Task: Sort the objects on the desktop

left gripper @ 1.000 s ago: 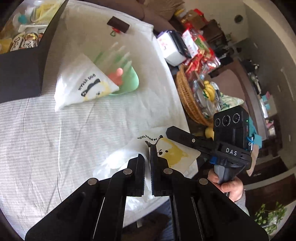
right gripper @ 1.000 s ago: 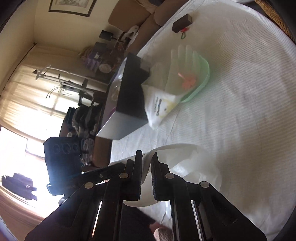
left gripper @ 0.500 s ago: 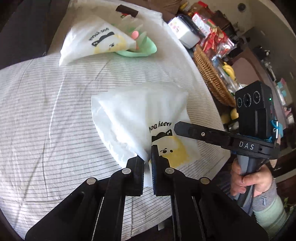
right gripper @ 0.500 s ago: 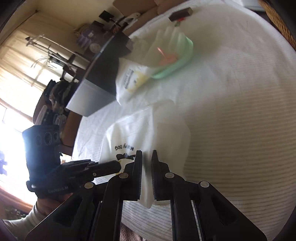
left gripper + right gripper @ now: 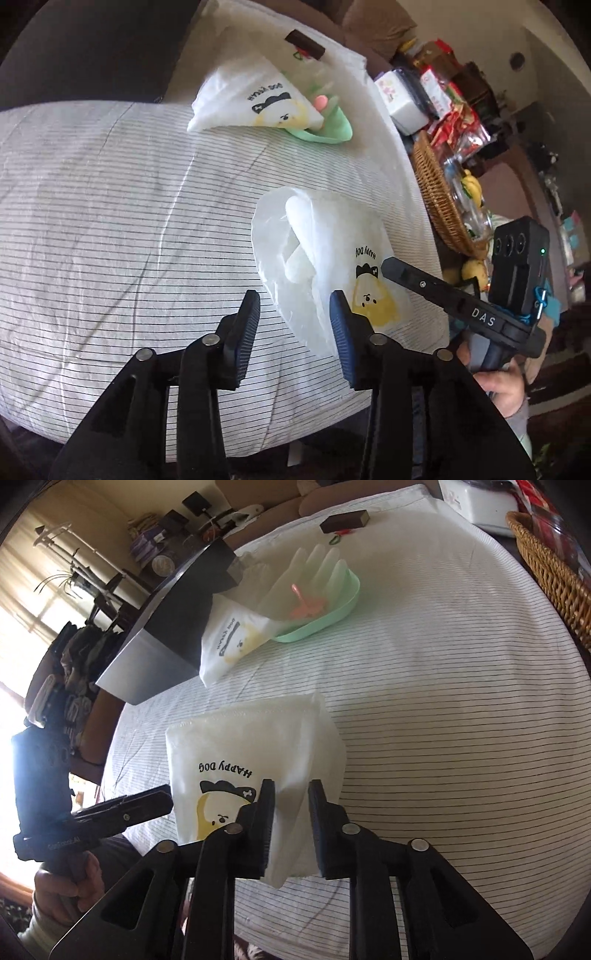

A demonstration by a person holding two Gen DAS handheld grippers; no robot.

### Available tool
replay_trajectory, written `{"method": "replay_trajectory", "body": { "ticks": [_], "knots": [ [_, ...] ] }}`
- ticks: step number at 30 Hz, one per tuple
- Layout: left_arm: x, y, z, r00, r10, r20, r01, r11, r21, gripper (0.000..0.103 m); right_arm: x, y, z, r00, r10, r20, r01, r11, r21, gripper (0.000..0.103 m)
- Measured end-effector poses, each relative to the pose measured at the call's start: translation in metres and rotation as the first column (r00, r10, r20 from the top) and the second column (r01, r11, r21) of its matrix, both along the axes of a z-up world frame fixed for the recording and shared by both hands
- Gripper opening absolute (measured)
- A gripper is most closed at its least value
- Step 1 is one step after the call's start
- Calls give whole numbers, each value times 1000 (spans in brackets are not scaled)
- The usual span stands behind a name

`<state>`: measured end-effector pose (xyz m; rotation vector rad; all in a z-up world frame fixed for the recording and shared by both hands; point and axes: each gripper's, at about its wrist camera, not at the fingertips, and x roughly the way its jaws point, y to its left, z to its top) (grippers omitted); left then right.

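The white plastic bag printed with "HAPPY DOG" and a yellow cartoon dog lies flat on the striped tablecloth, near the table edge closest to the person. Its film is thin, slightly translucent and glossy, creased into soft folds, and a paler folded shape shows through it in the left wrist view; in the right wrist view the bag reads as a rough rectangle with a seamed top edge. The left gripper stands wide open, its ribbed dark pads spread on either side of the bag's near corner, gripping nothing. The right gripper is parted by a moderate gap, with a fold of the bag's lower edge lying between the jaws; whether the pads touch the film I cannot tell. Farther across the cloth a second bag of the same print leans against a mint-green plastic tray, which holds a translucent glove and a small pink piece. A dark box with a grey side sits beside them, a small brown block lies beyond, and a woven wicker basket stands off the table's right side.
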<state>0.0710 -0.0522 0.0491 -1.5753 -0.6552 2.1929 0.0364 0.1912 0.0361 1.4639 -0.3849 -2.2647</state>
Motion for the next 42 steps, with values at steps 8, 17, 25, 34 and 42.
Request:
{"method": "replay_trajectory", "body": {
  "ticks": [8,17,25,34,42],
  "knots": [
    [-4,26,-29,997,-12,75,11,1000,20,41,-3,2,-25,994,1,107,9,996,-92,34],
    [1,19,-20,998,54,44,-49,995,-91,39,-3,7,-28,990,-2,140,21,990,-136,25],
    [-7,6,-27,991,124,44,-123,992,-31,52,-3,11,-36,988,-20,154,45,986,-159,25],
    [-12,22,-25,996,84,36,-84,996,10,27,-3,27,-43,982,-36,186,81,968,-238,20],
    [-15,13,-5,996,84,9,-85,995,44,6,5,17,-13,994,-30,102,53,971,-233,21]
  ]
}}
